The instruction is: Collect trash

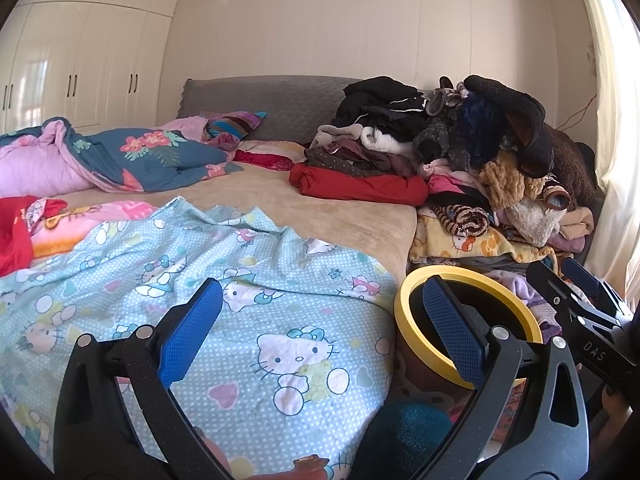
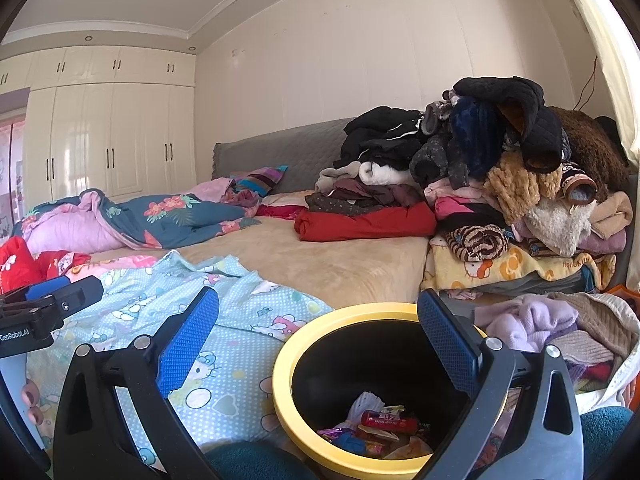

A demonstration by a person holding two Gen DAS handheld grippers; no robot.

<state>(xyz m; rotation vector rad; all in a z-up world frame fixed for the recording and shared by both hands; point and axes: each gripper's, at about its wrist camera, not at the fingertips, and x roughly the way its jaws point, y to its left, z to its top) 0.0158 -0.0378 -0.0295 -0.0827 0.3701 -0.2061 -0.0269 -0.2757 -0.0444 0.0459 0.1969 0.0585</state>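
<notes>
A yellow-rimmed bin [image 2: 292, 344] with a dark inside stands beside the bed. In it lie several wrappers and a red tube [image 2: 388, 422]. My right gripper [image 2: 320, 340] hangs open above the bin with nothing between its blue pads [image 2: 188, 340]. In the left wrist view the same bin [image 1: 404, 292] shows at the lower right, partly hidden by one finger. My left gripper [image 1: 320, 328] is open and empty over the light blue cartoon-cat sheet [image 1: 240, 288]. The right gripper's black body [image 1: 584, 312] shows at that view's right edge.
The bed has a beige cover [image 2: 320, 256], a flowered quilt [image 2: 160, 216] at the far left and a tall heap of clothes [image 2: 500, 168] at the right. White wardrobes [image 2: 100, 140] stand at the back. A person's fingertips [image 2: 32, 400] show at the left edge.
</notes>
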